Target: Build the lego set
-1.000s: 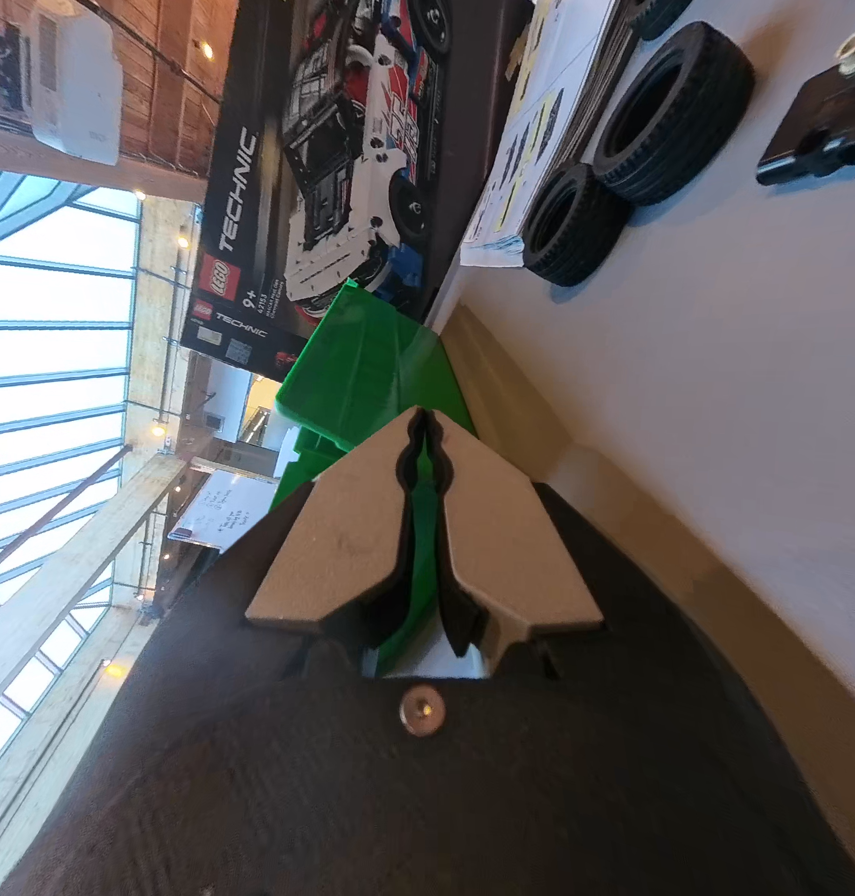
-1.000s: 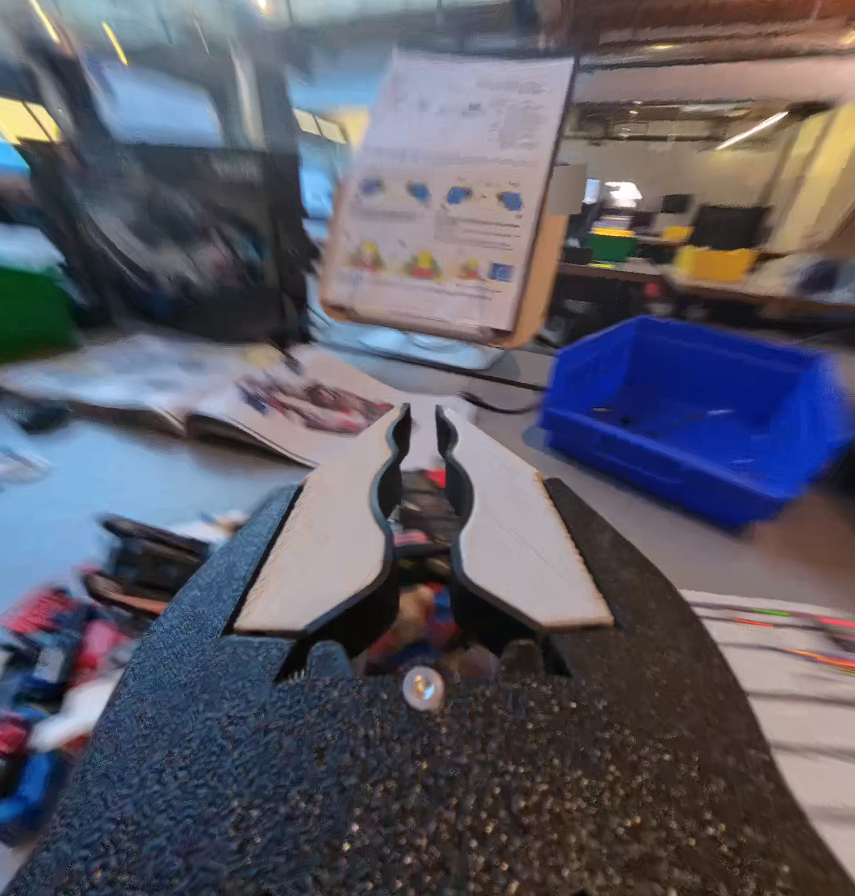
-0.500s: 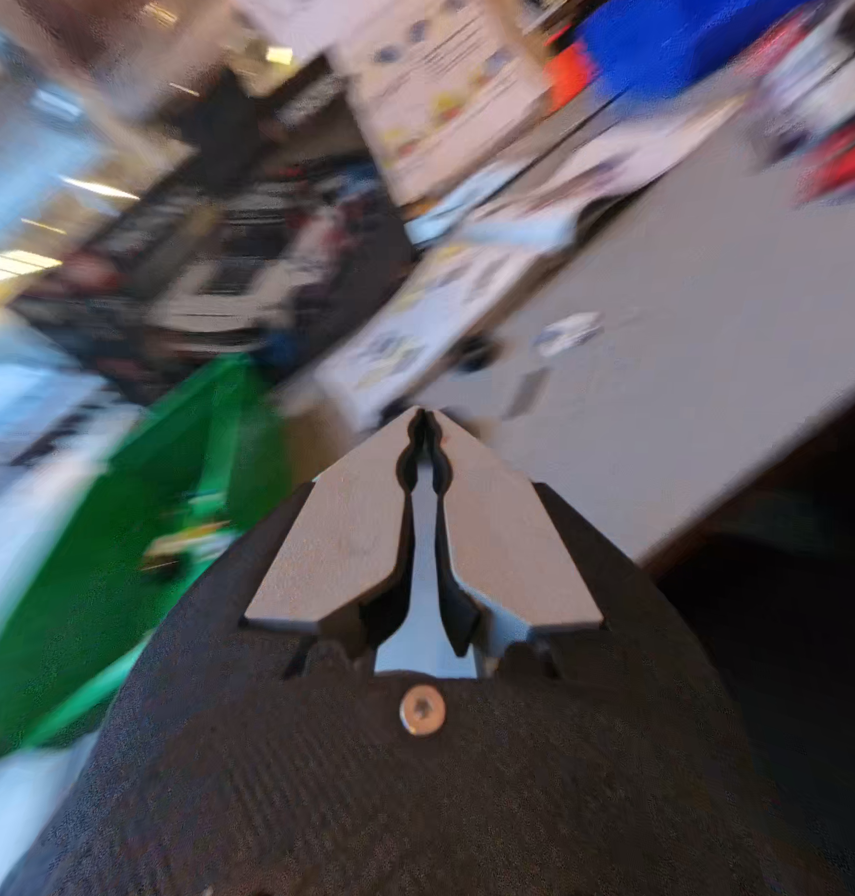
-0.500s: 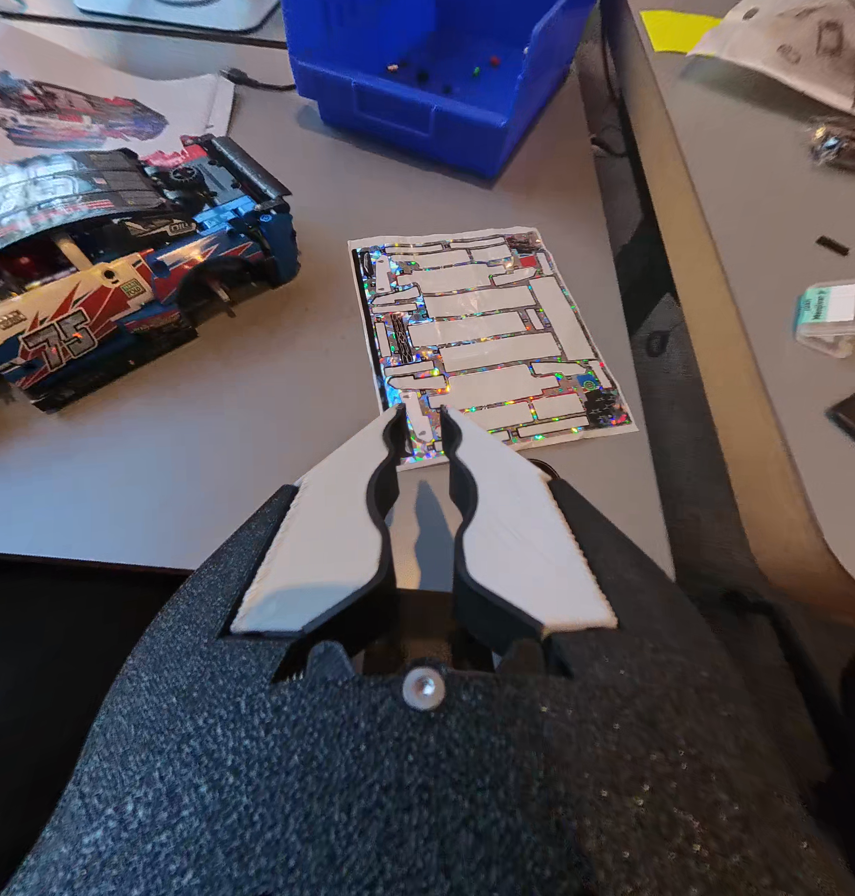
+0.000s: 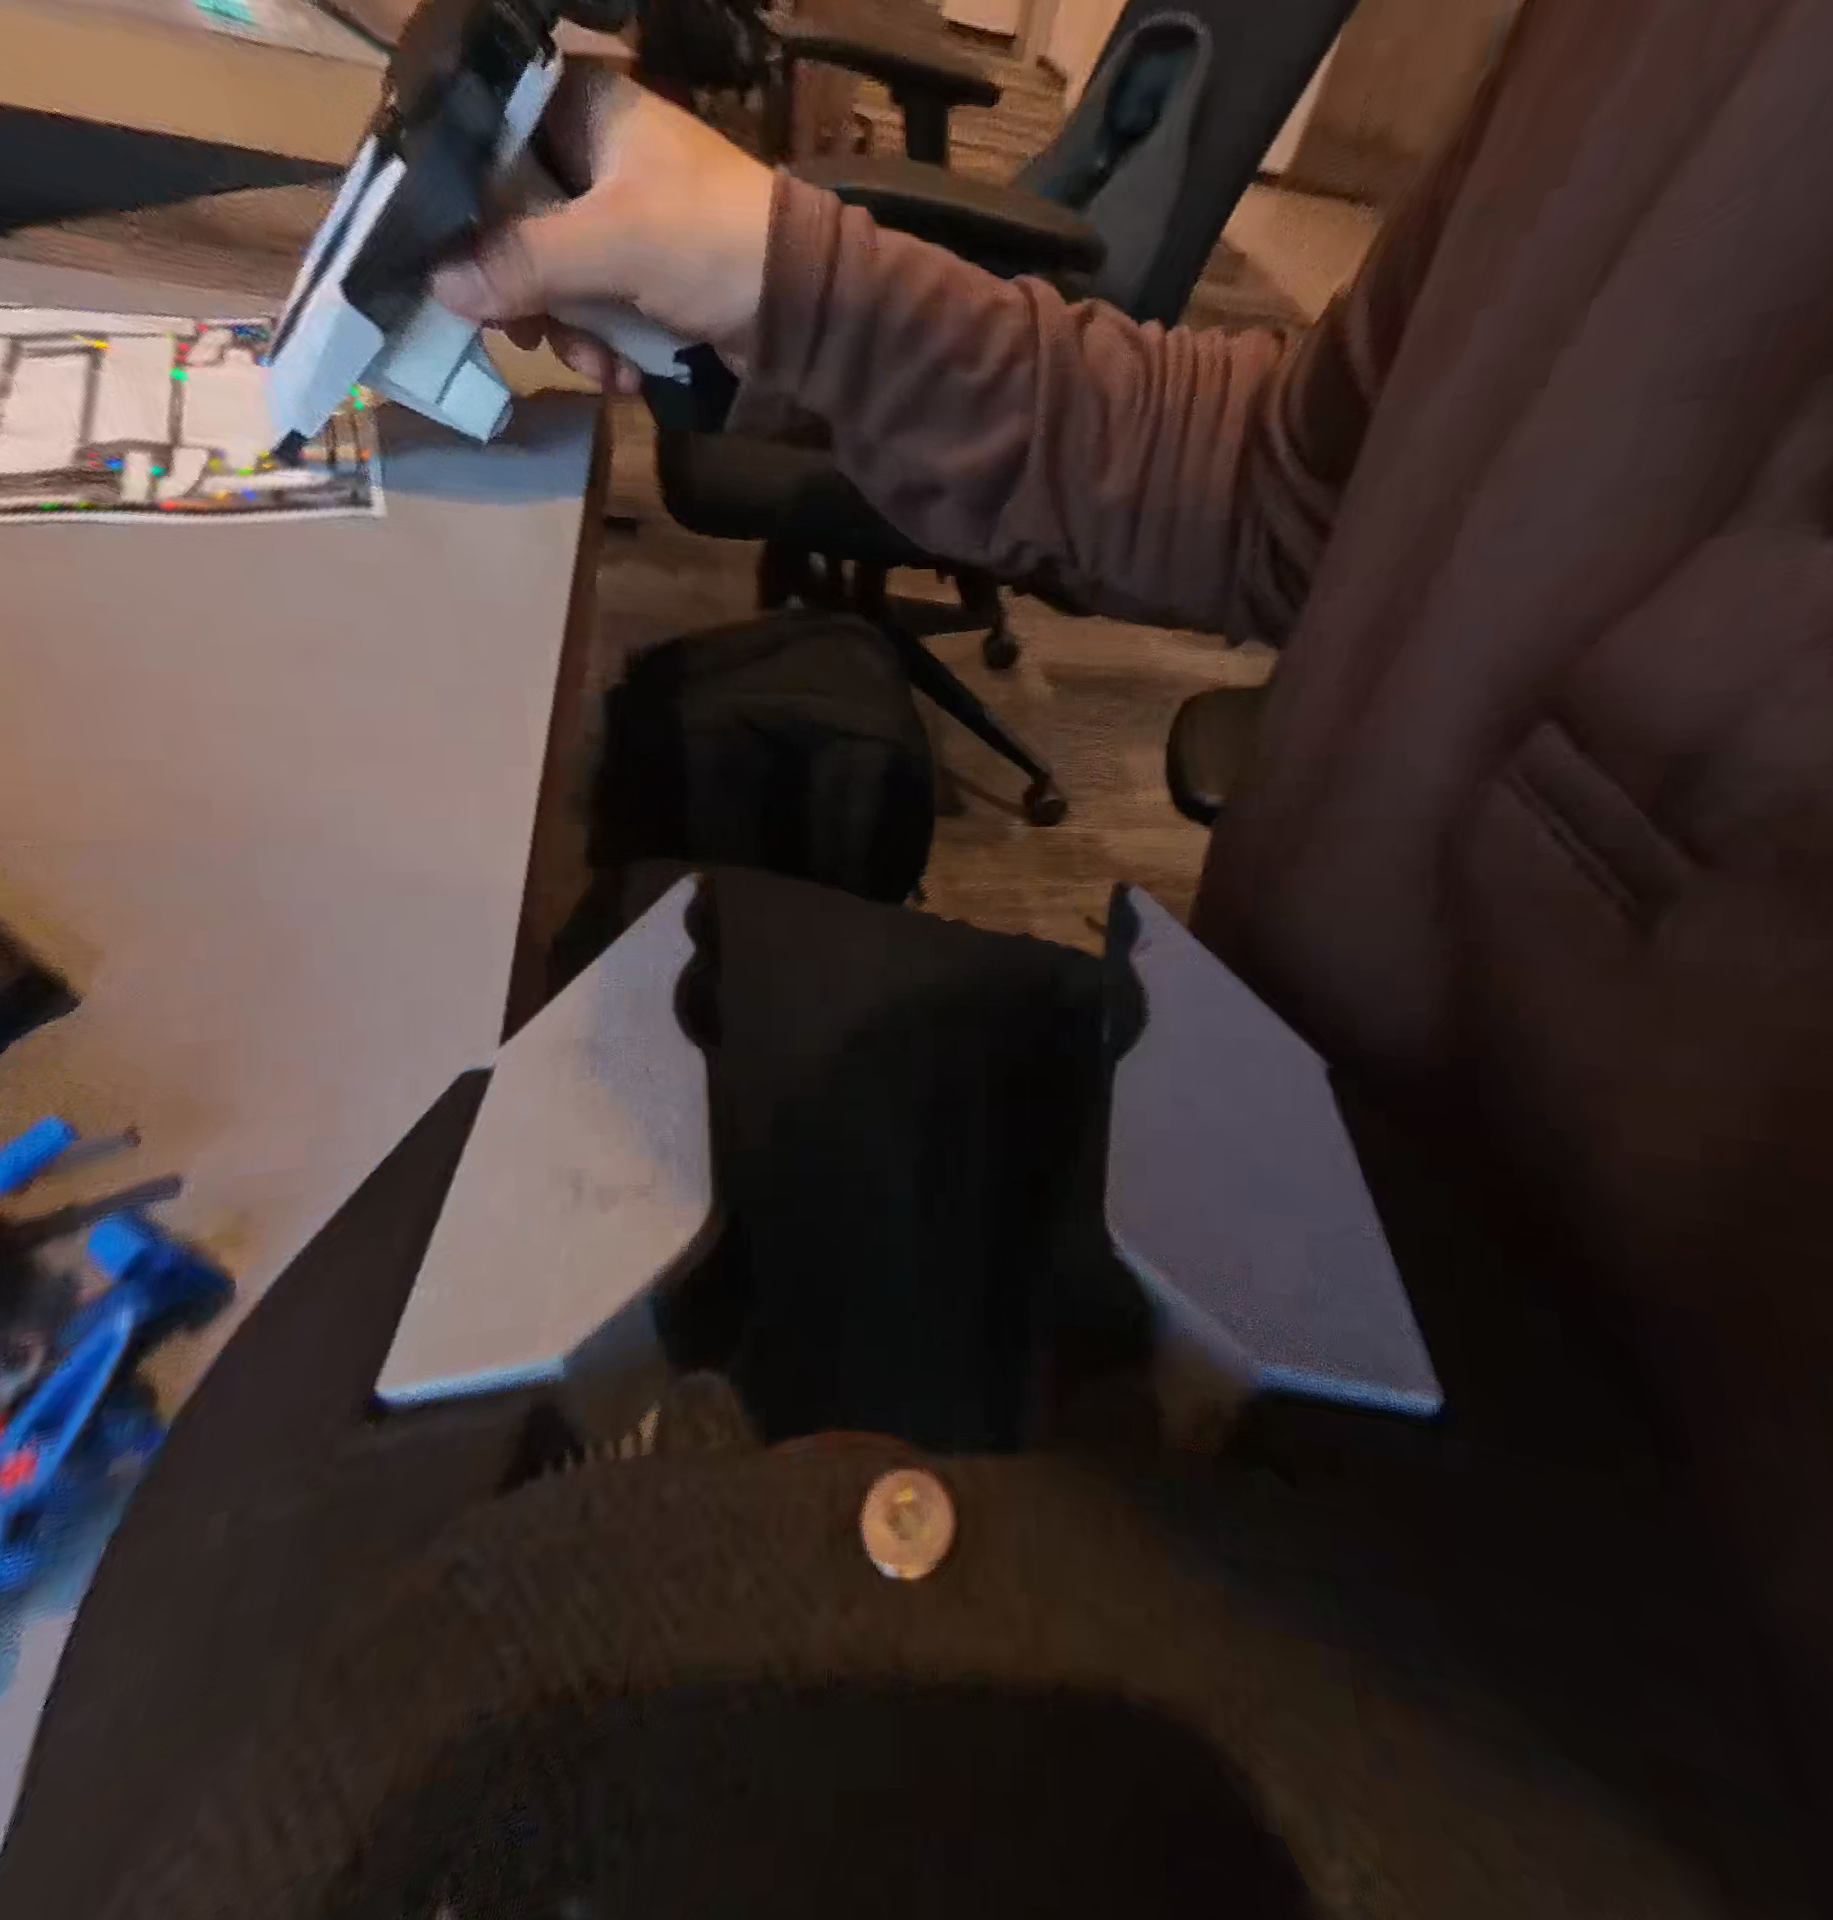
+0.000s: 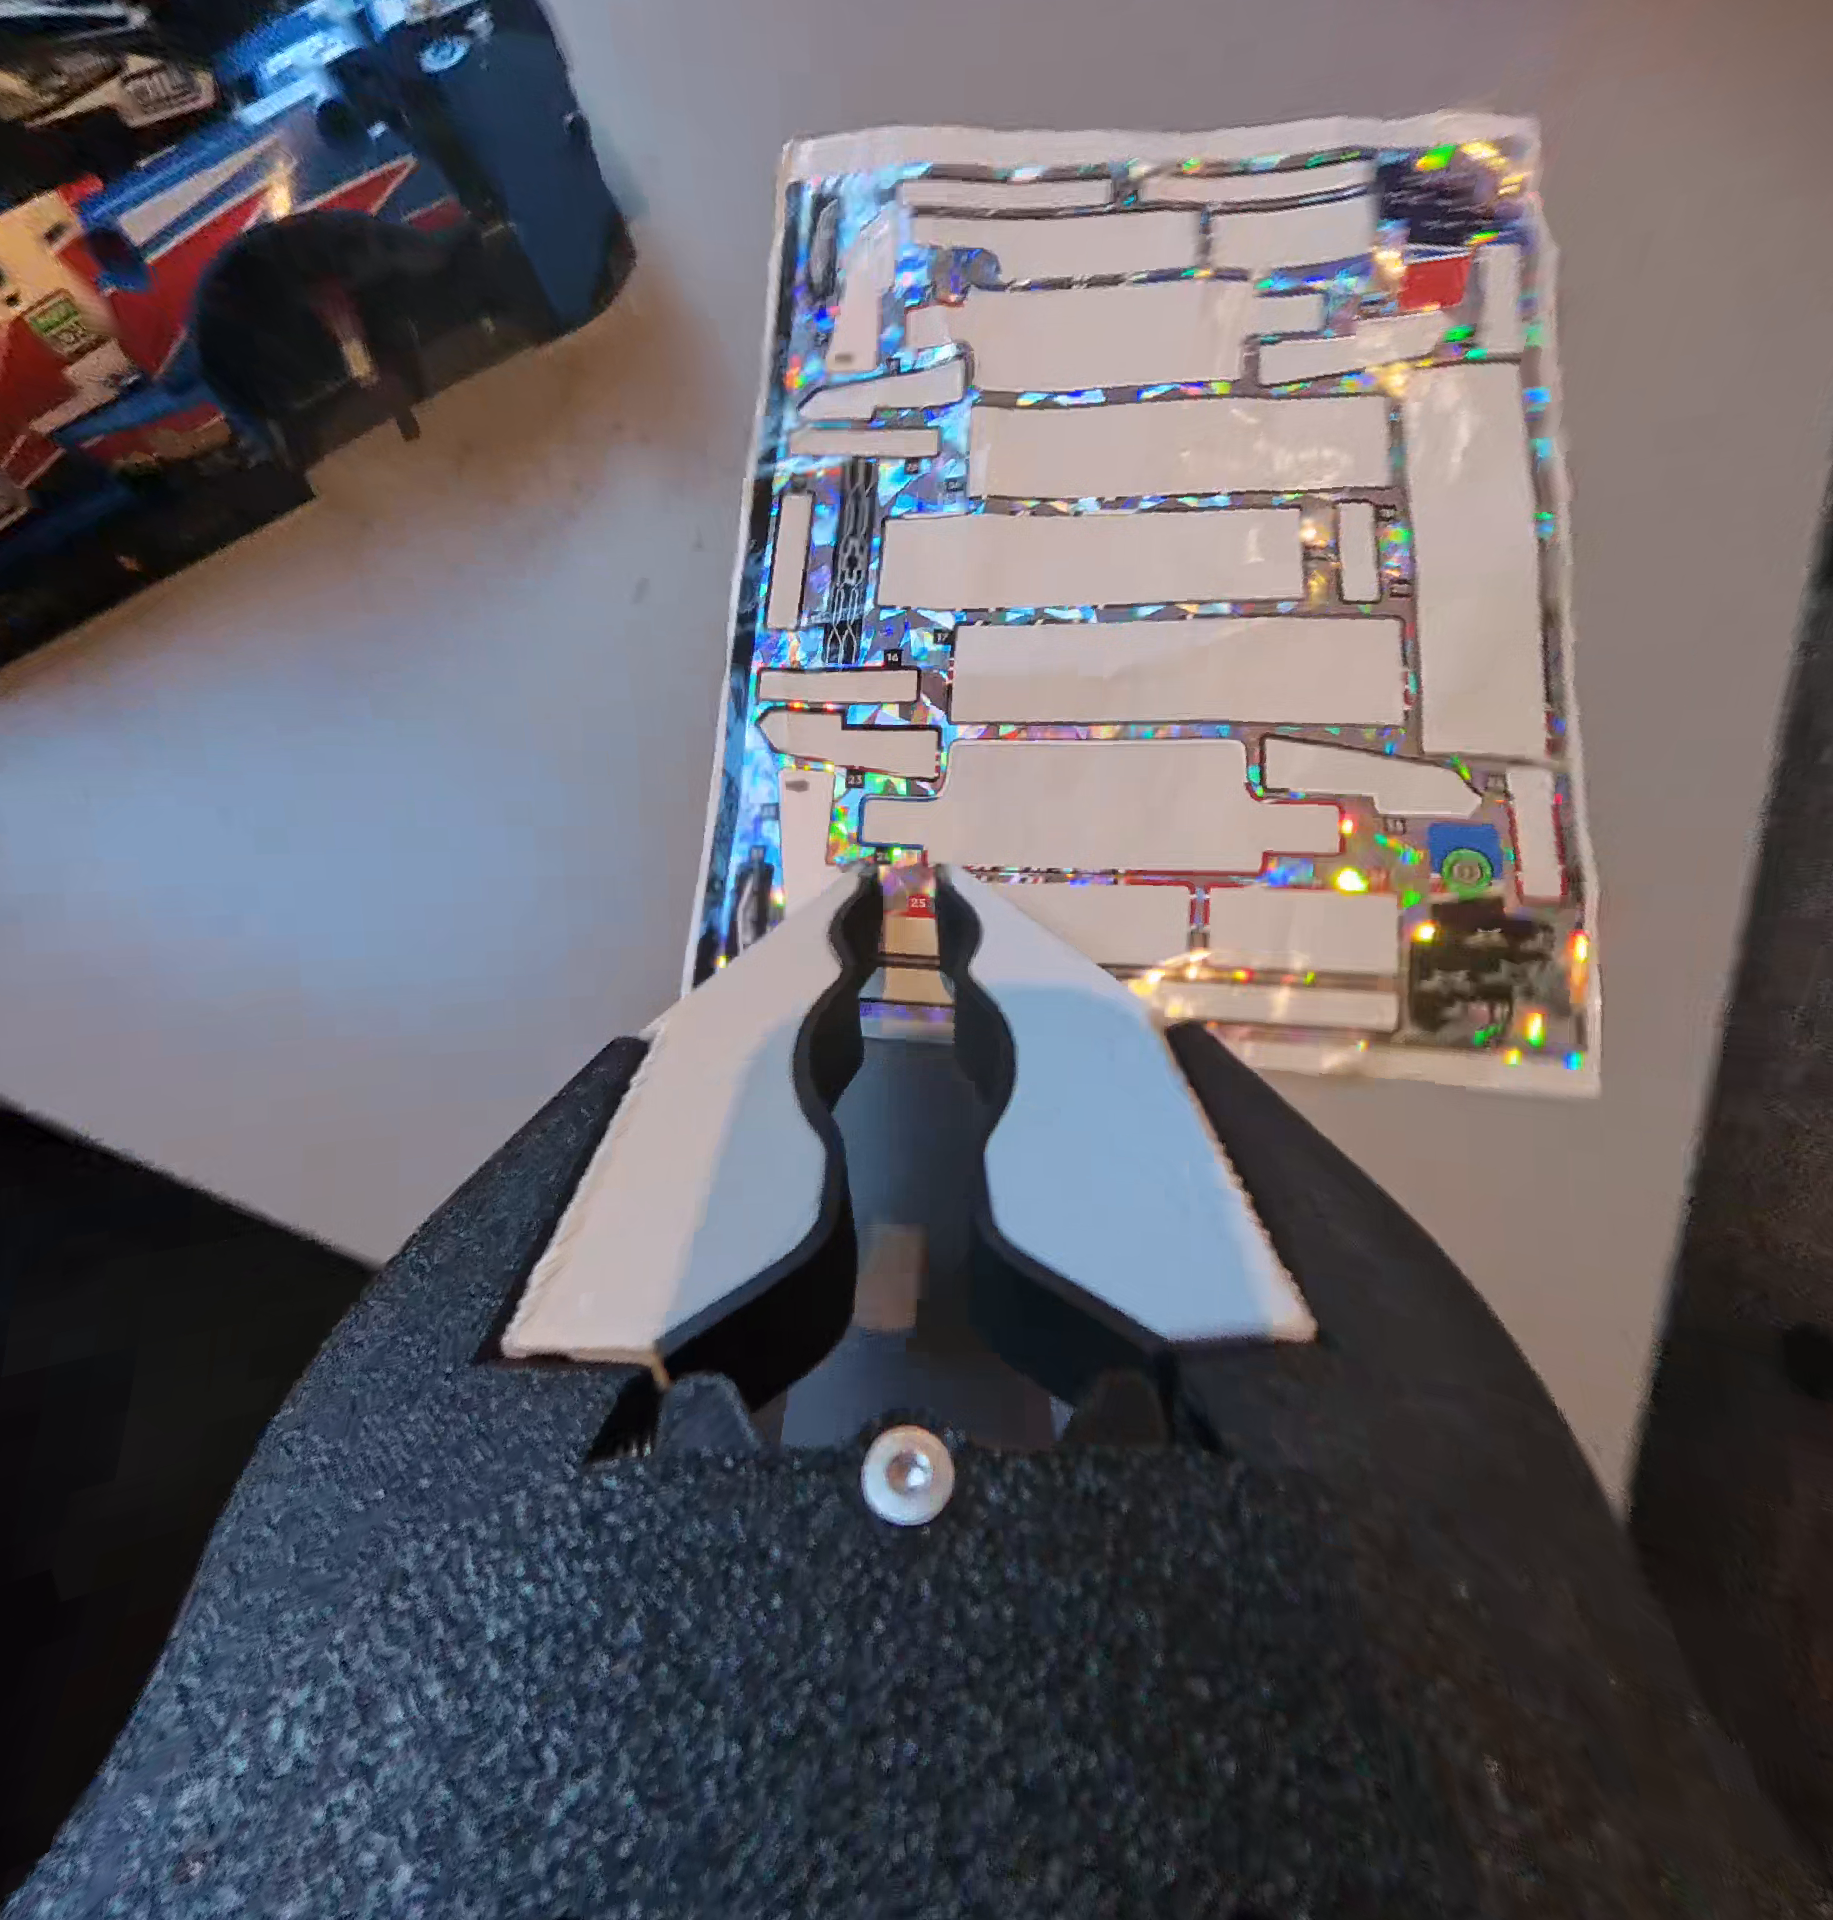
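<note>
While the right gripper hovers over the near edge of the holographic sticker sheet, its 2 fingers stand narrowly apart, gripping nothing | left gripper spread wide, empty, off the table edge | lego car left of sheet, apart from it | hand holds right gripper.
</note>
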